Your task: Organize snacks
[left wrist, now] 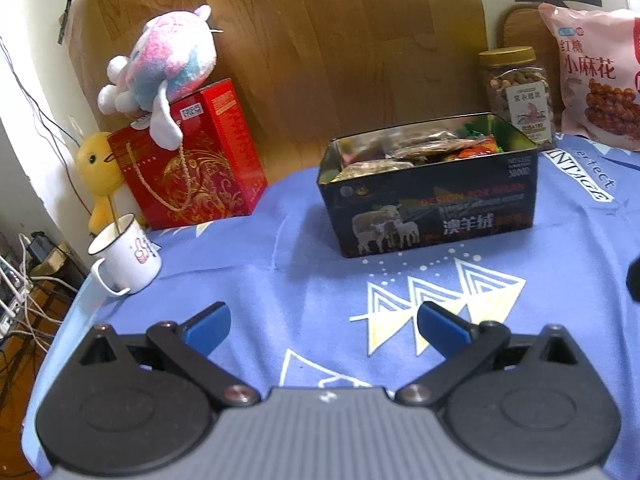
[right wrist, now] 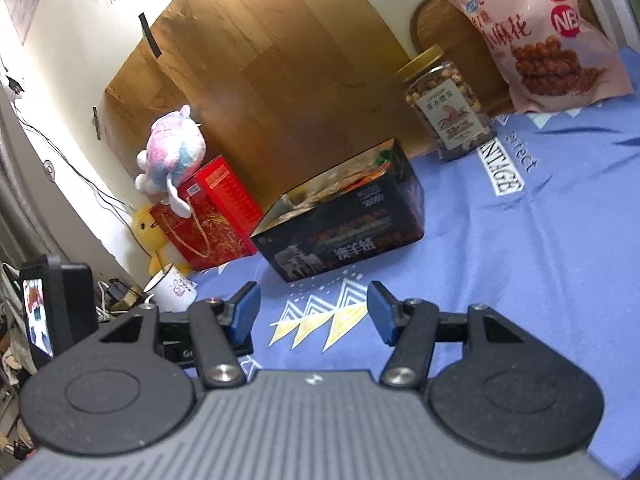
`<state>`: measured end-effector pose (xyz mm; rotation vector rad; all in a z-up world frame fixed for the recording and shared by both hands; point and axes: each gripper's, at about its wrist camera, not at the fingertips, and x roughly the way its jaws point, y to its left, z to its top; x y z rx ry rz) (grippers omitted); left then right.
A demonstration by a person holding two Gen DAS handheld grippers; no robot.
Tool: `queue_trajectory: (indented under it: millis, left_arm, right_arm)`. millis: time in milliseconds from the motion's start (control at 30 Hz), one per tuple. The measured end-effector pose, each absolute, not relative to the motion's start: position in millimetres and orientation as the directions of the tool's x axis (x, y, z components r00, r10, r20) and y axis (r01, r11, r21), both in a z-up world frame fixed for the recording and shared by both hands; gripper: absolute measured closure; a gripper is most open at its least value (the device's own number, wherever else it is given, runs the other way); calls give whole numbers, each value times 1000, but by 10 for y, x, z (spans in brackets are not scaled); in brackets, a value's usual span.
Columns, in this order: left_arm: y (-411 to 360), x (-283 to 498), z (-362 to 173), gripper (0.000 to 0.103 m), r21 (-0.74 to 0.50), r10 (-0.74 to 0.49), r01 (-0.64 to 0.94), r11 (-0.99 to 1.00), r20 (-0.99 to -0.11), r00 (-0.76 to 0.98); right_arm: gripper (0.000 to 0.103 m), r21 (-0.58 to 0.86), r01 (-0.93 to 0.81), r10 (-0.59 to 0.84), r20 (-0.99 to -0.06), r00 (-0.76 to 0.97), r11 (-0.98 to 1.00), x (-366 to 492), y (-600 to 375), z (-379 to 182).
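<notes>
Your tin [left wrist: 432,204] already holds the snack packets. Both your left gripper [left wrist: 324,326] and right gripper [right wrist: 312,312] gape empty; the jar [left wrist: 518,96] and pink bag [left wrist: 596,76] remain outside.

Snack packets [left wrist: 420,152] lie in the tin box [left wrist: 432,204], with the jar [left wrist: 518,96] behind its right end, the gift box [left wrist: 192,160] to its left, and the mug [left wrist: 128,256] left and nearer.

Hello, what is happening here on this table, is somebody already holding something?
Nobody holds anything at this moment. The left gripper and the right gripper both hover over the blue printed tablecloth with jaws open and empty. In front of them stands an open black tin box, filled with snack packets. Behind it a clear jar of nuts with a gold lid and a pink snack bag stand untouched.
</notes>
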<state>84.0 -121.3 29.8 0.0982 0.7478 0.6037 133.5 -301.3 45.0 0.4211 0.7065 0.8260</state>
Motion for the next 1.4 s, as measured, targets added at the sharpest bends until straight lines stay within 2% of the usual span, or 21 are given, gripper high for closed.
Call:
queue_trajectory:
  millis: [500, 1400]
  left_arm:
    - [-1221, 852, 274, 0, 347, 606, -506, 790, -568, 556]
    - [-1110, 661, 283, 0, 347, 629, -534, 771, -545, 555]
  right_arm:
    - [41, 602, -524, 795, -399, 457, 602, 1308, -3025, 414]
    - [40, 606, -528, 802, -404, 440, 595, 1229, -2926, 387]
